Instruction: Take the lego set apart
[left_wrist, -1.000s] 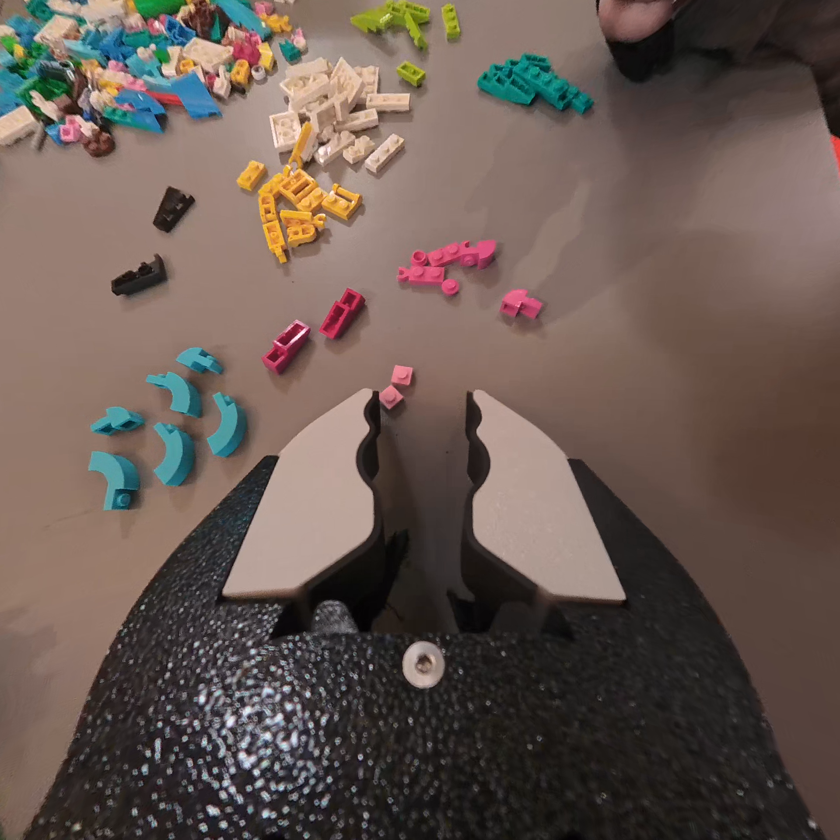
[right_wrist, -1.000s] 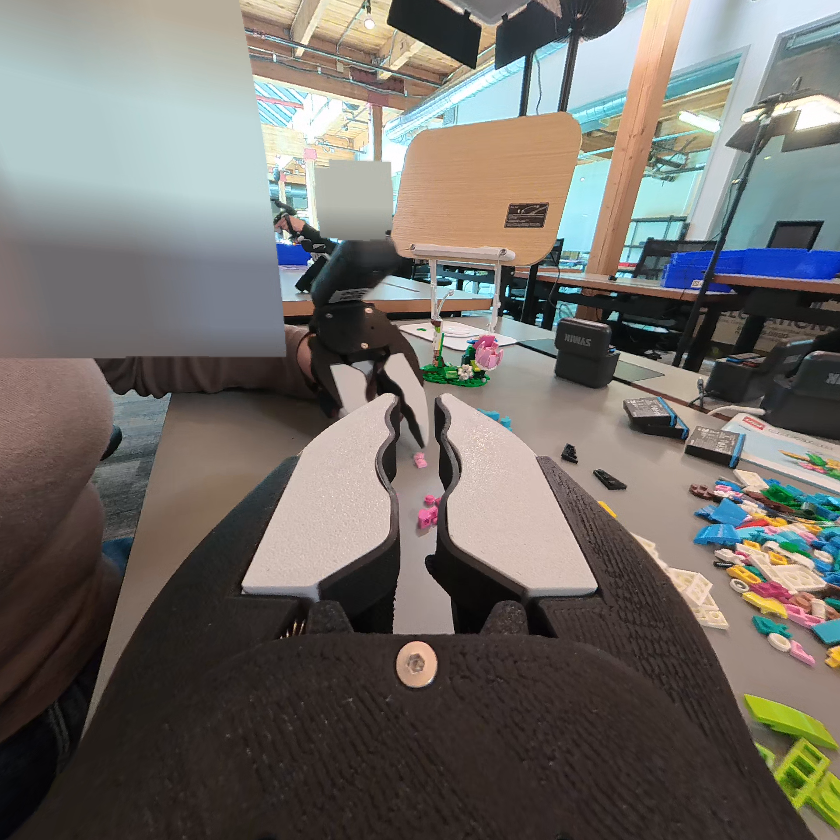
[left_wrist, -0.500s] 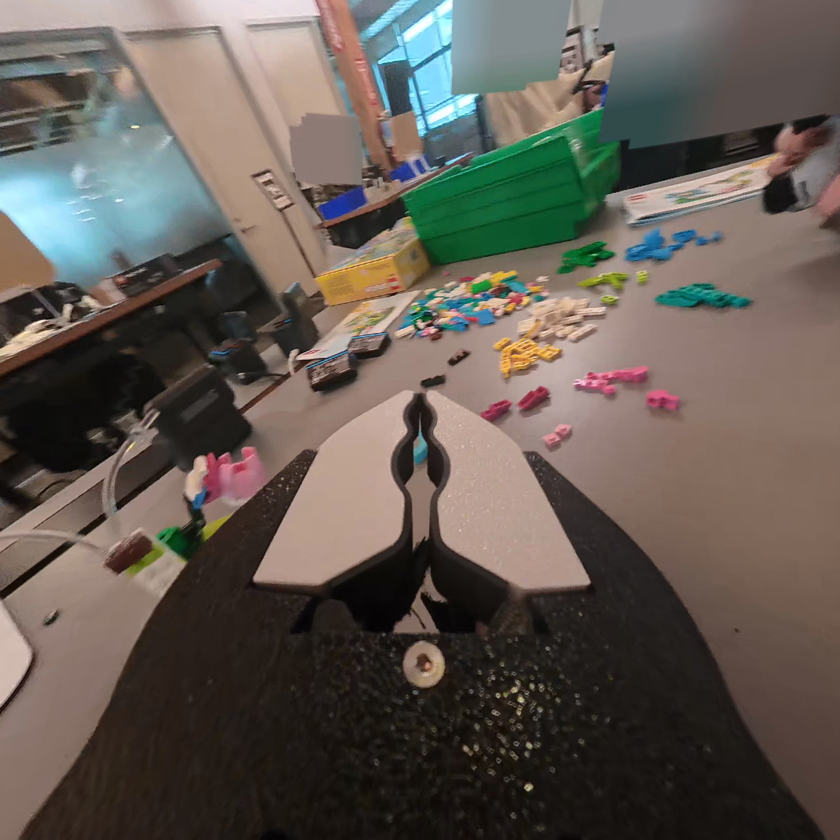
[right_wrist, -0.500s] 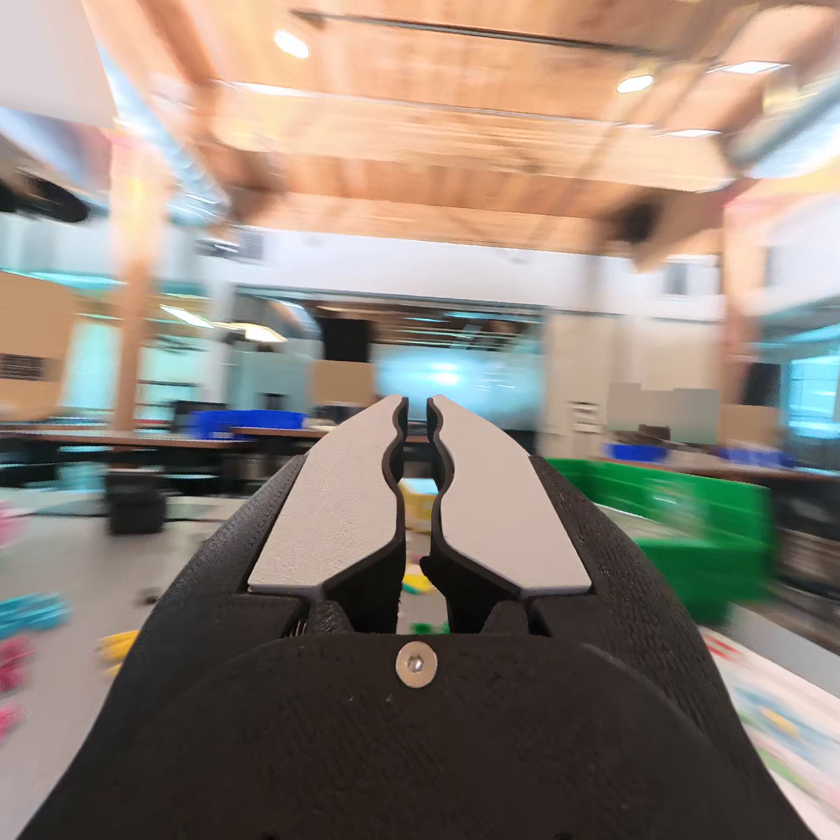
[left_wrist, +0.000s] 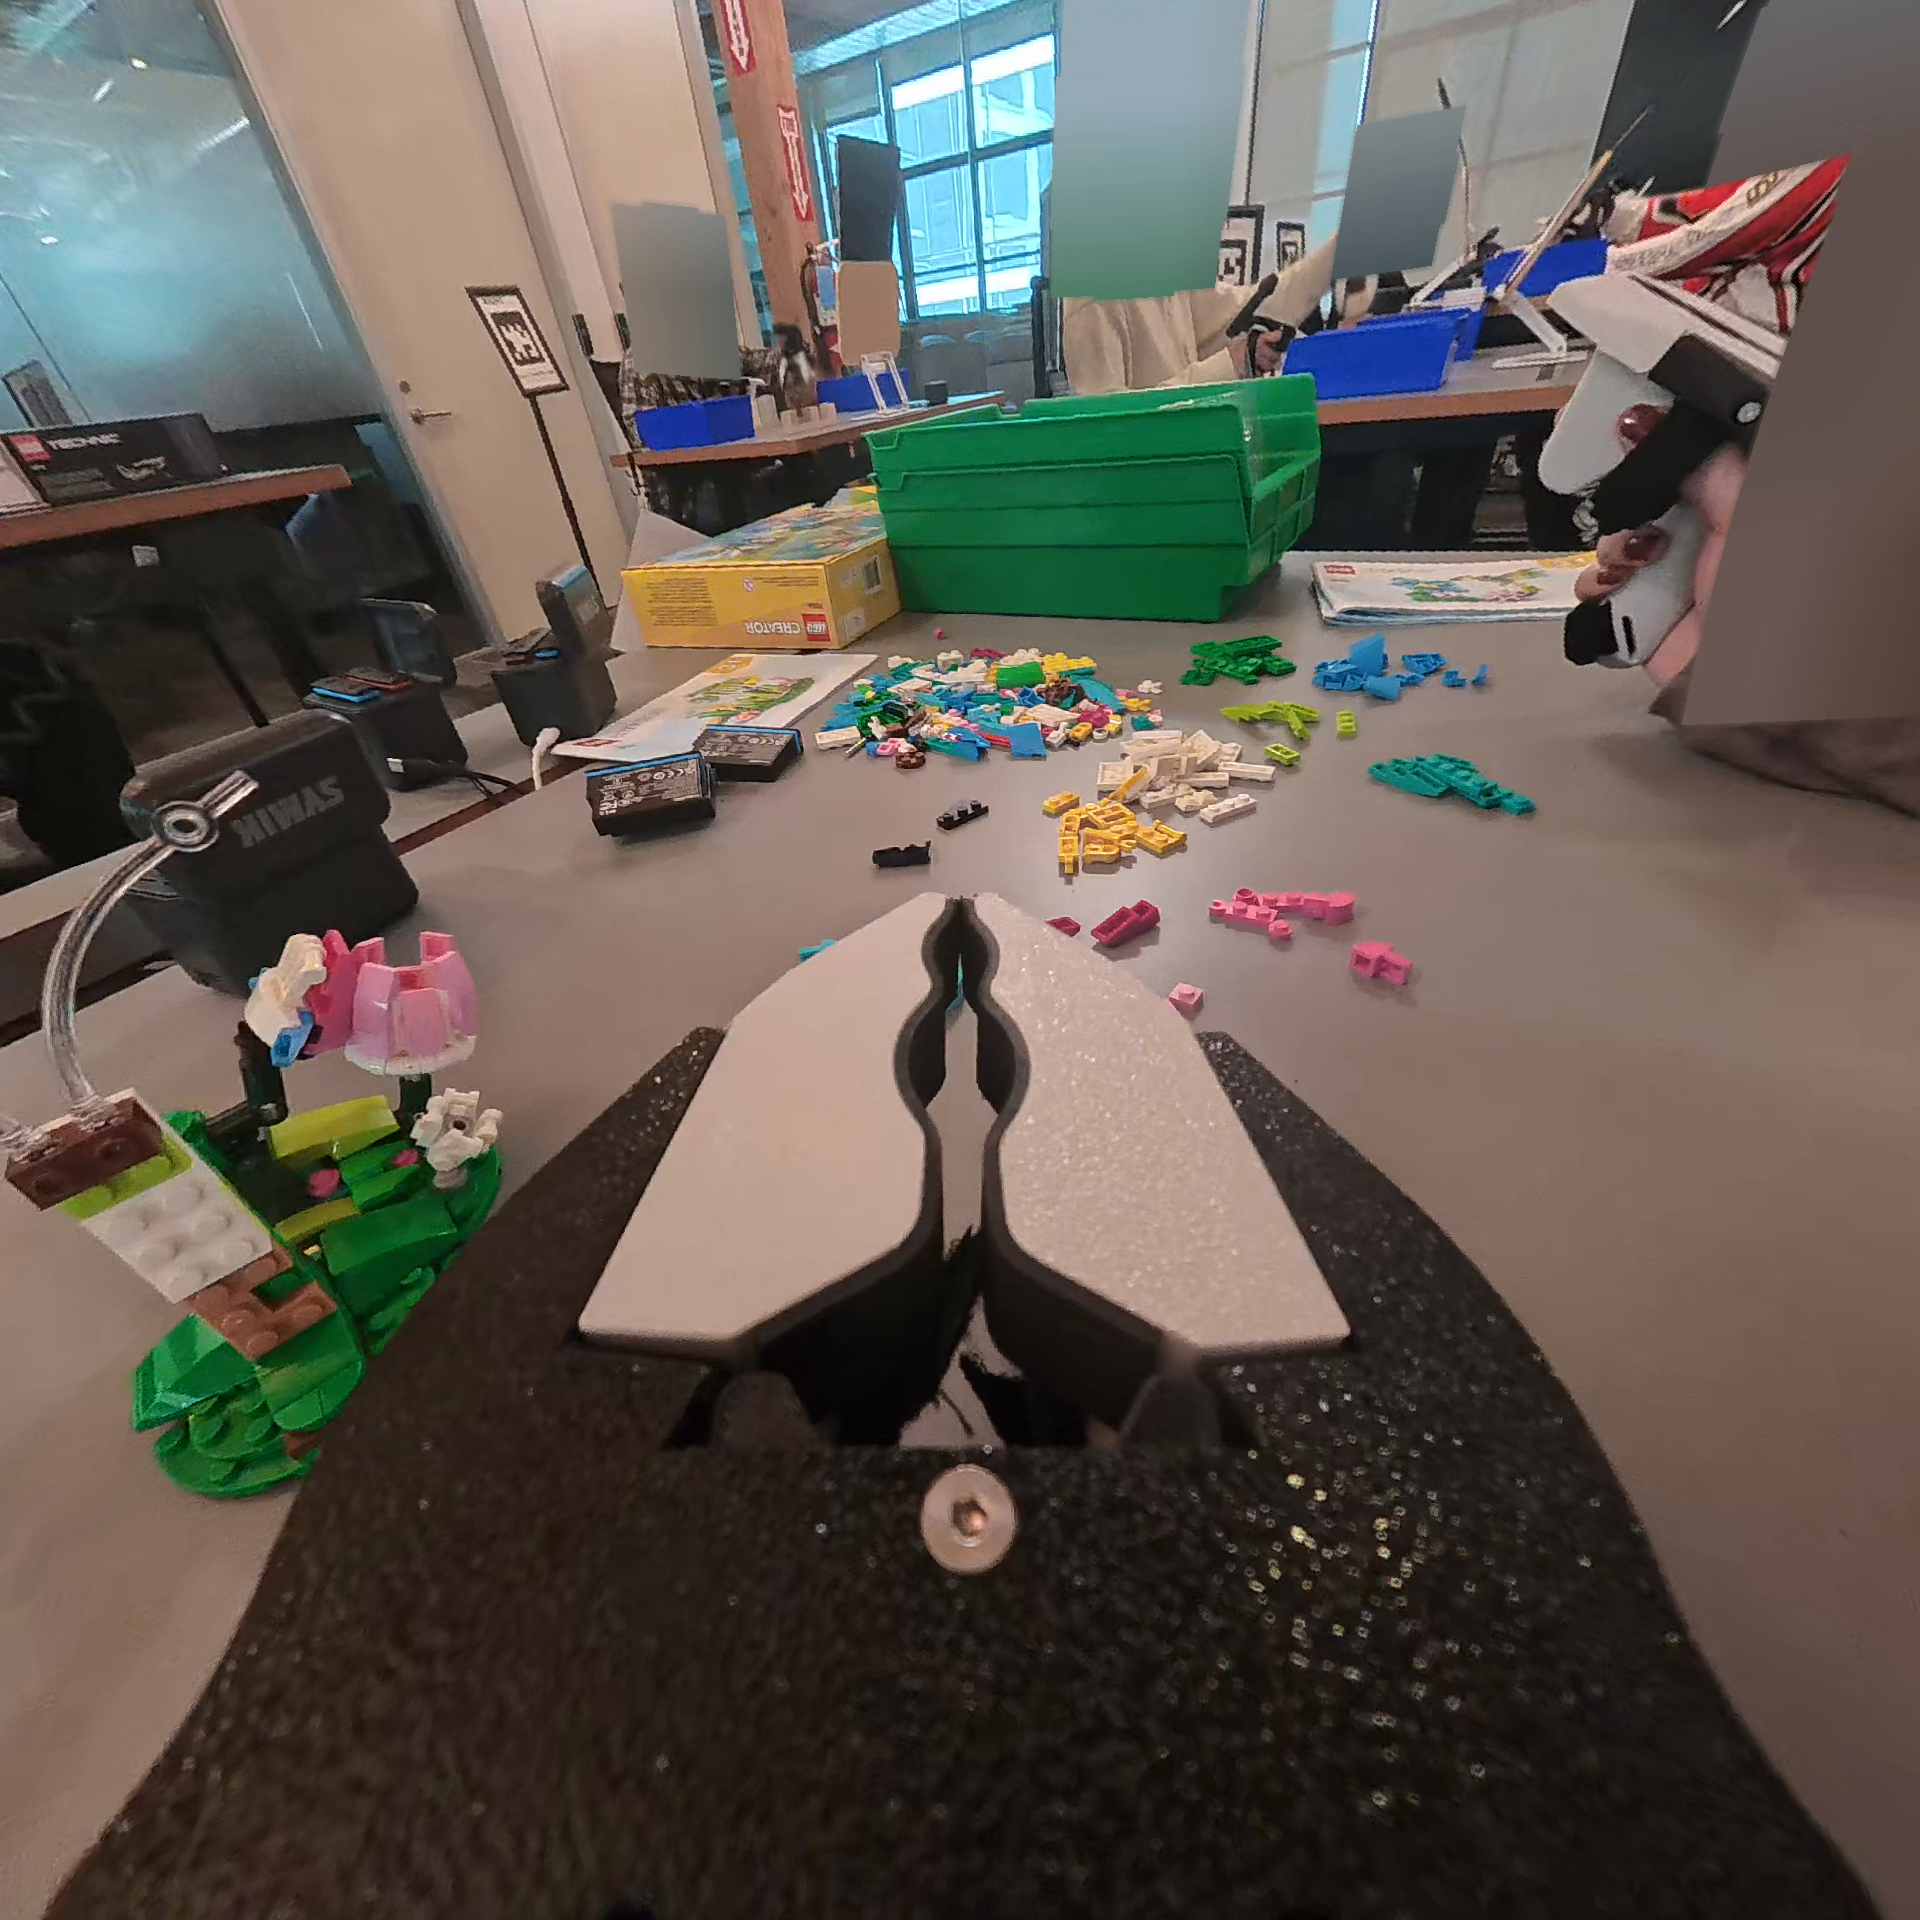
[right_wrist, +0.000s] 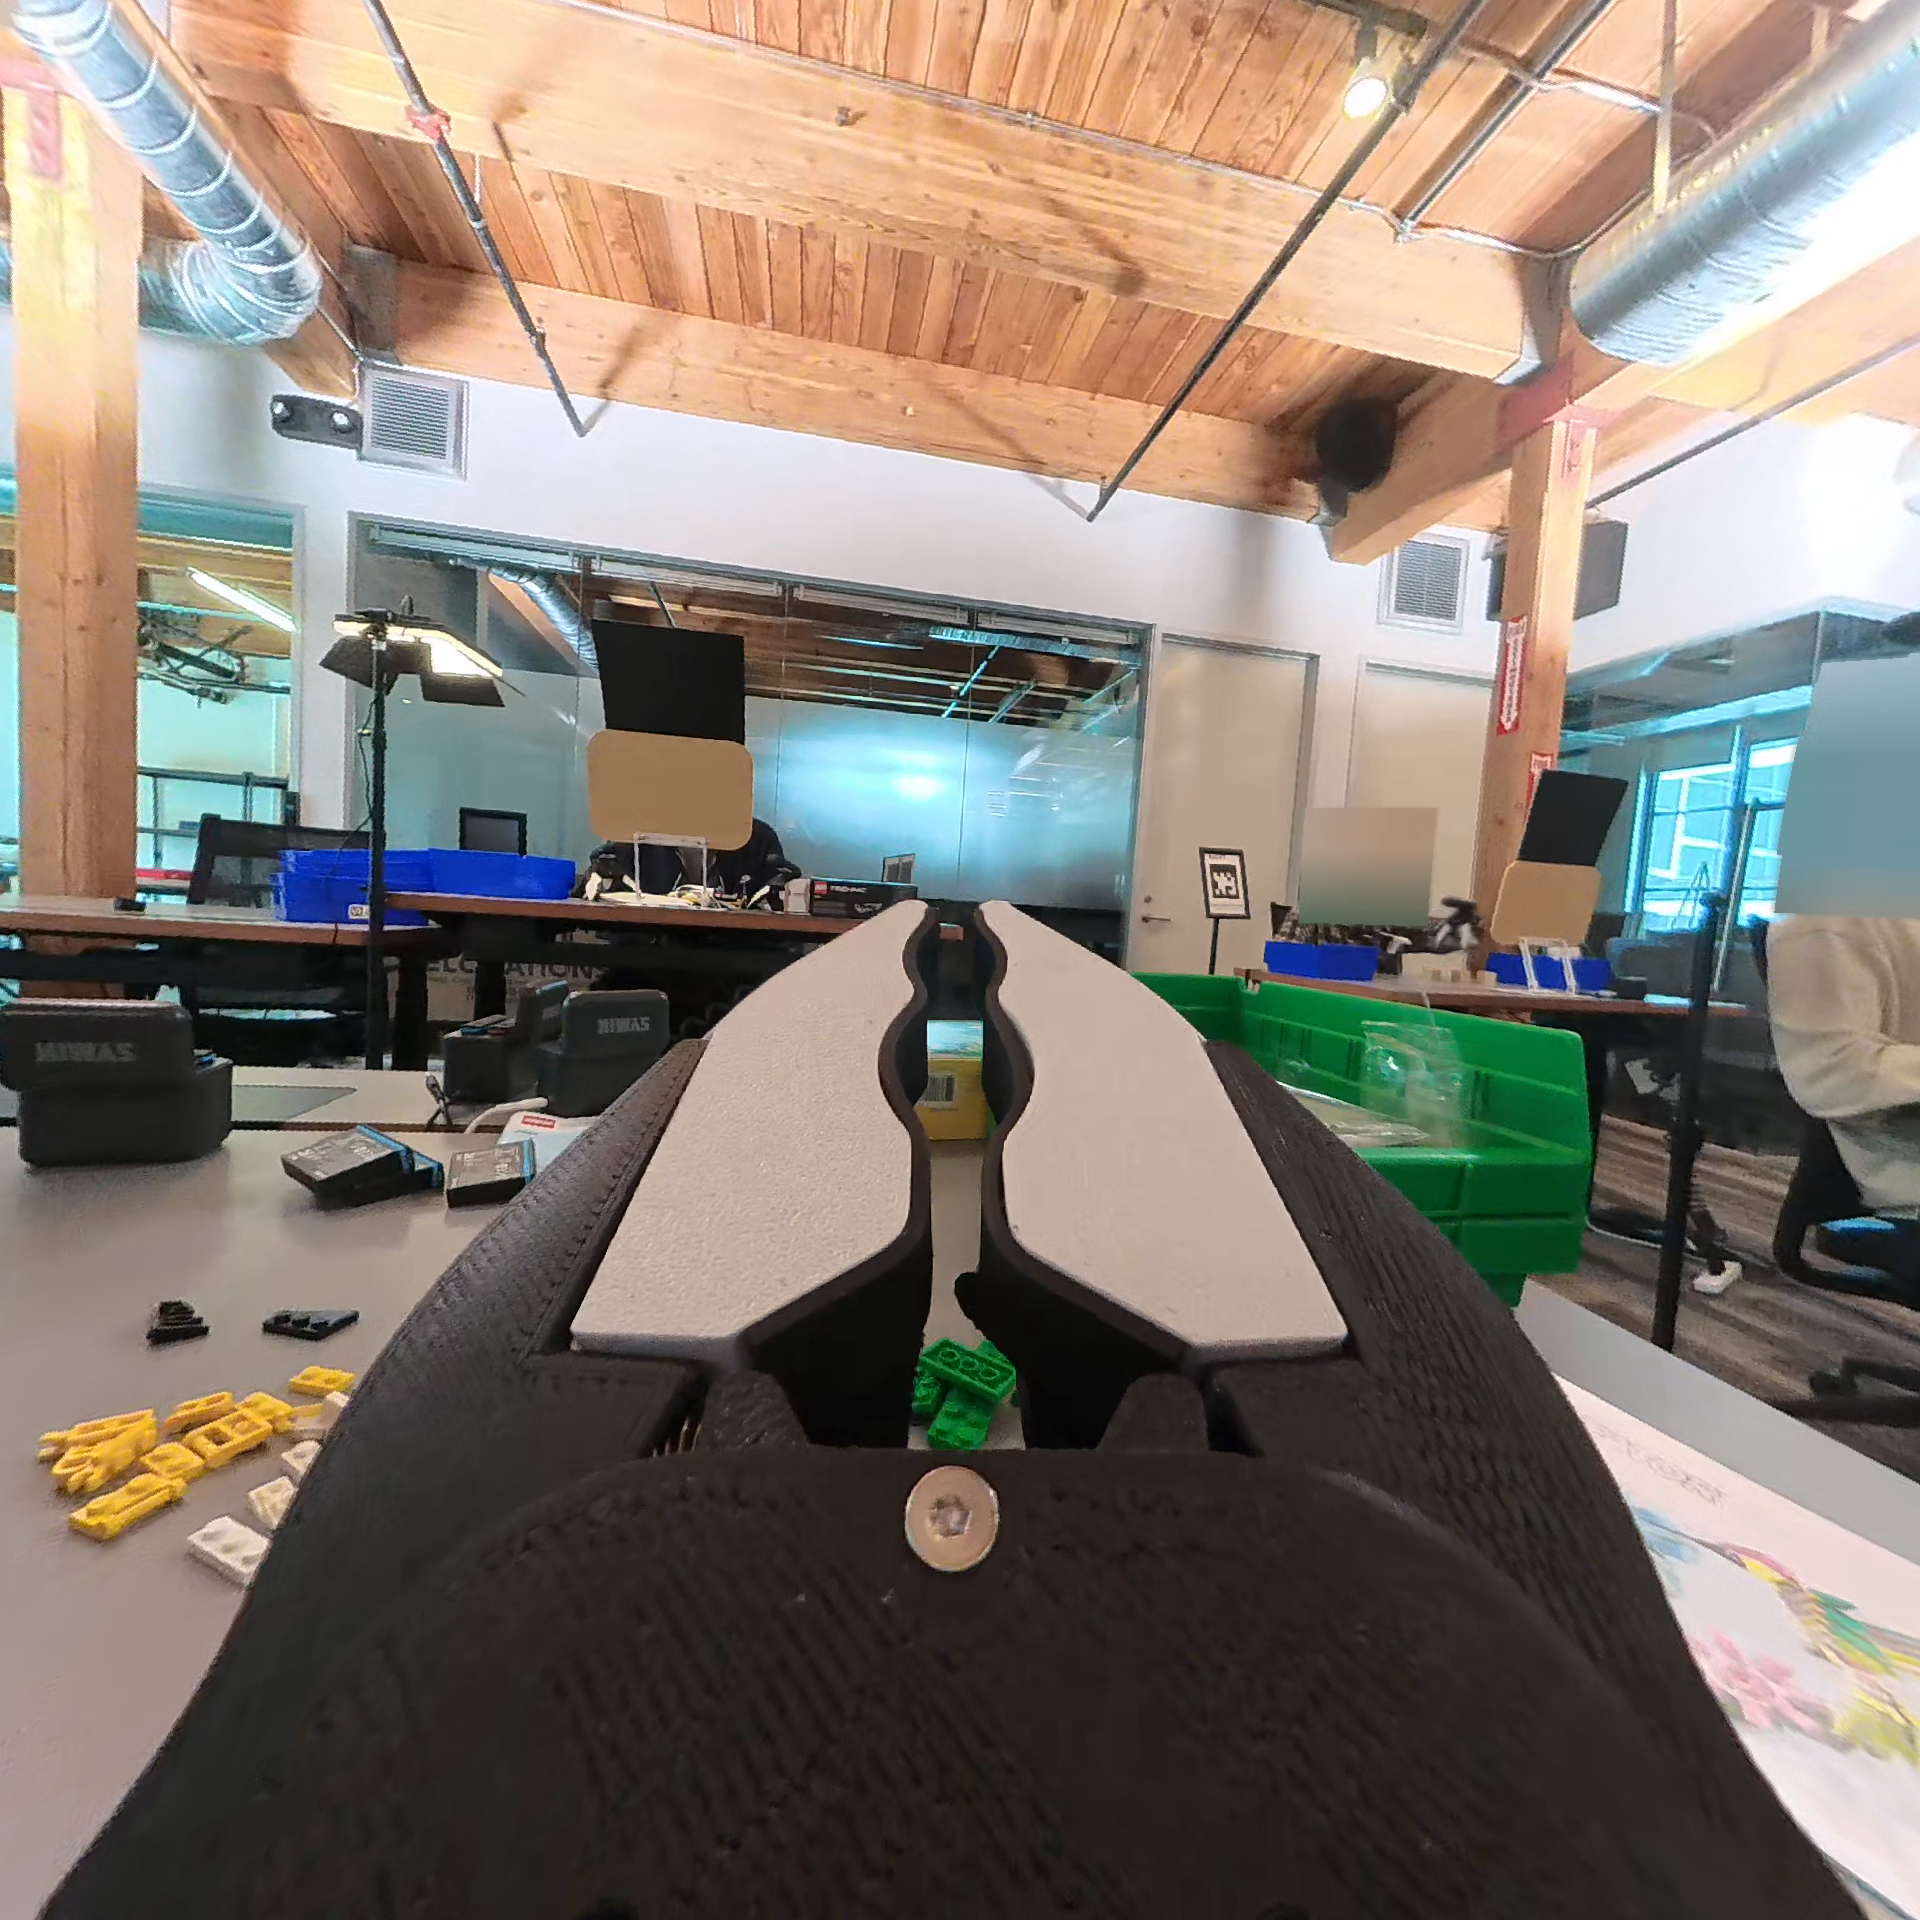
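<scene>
Left gripper (left_wrist: 962, 906): black textured body with grey finger plates, centre of the left wrist view; tips pressed together, nothing between them.

Right gripper (right_wrist: 954, 910): same build, centre of the right wrist view, raised toward the room; a narrow slit shows between the tips, nothing held.

Partly built lego flower model (left_wrist: 301, 1184): green leaf base, pink blossom, white and brown bricks, clear curved tube; stands on the grey tabletop (left_wrist: 1558, 1091) at lower left of the left wrist view, just beside the left gripper's body, apart from its fingers.

Loose bricks, sorted by colour, upper centre of the left wrist view:
- yellow pieces (left_wrist: 1107, 831)
- white pieces (left_wrist: 1184, 764)
- pink pieces (left_wrist: 1283, 909), with two magenta bricks (left_wrist: 1122, 921) near them
- teal pieces (left_wrist: 1449, 779)
- blue pieces (left_wrist: 1382, 670)
- mixed multicolour heap (left_wrist: 966, 707)
- two black pieces (left_wrist: 930, 836)

Small green bricks (right_wrist: 961, 1387): seen low between the right gripper's fingers, lying on the tabletop.

Stacked green plastic bins (left_wrist: 1091, 499): far end of the tabletop, beside a yellow cardboard box (left_wrist: 758, 603).

Printed instruction booklet (left_wrist: 1444, 587): upper right, just beside the bins.

Black rectangular battery packs (left_wrist: 686, 774): left of the mixed heap.
</scene>
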